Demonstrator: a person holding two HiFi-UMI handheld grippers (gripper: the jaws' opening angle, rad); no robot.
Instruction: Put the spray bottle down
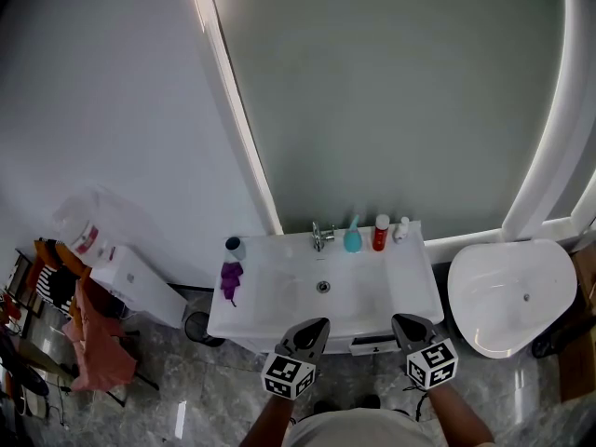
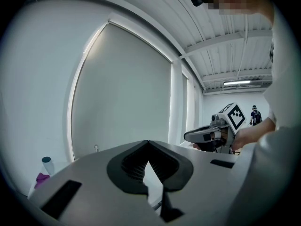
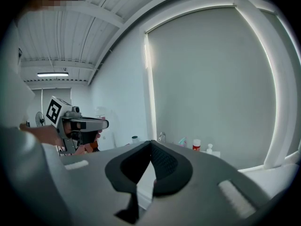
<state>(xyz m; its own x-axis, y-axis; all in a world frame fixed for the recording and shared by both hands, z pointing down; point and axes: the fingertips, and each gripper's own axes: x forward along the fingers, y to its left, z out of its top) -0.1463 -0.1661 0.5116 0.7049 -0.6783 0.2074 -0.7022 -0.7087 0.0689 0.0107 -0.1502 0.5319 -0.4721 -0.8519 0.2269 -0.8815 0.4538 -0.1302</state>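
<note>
Head view: the white rectangular ceramic sink (image 1: 279, 291) carries the teal plastic spray bottle (image 1: 353, 237) upright on its back ledge, between the chrome faucet (image 1: 319, 236) and a red bottle (image 1: 380, 233) (contents unreadable). The left gripper (image 1: 319, 324) and right gripper (image 1: 402, 321) hang before the sink, both clenched empty, with the forearms cut off by the frame's bottom edge.

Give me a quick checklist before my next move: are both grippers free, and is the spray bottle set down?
1. Left gripper jaws together, nothing between them: ok.
2. Right gripper jaws together, nothing between them: ok.
3. Teal spray bottle upright at the back of the sink counter, beside the faucet: ok.
4. Red bottle and white pump bottle upright to its right: ok.
5. Both grippers at the counter's front edge, apart from the bottles: ok.
6. Spray bottle touching the red bottle or not: cannot tell.
</note>
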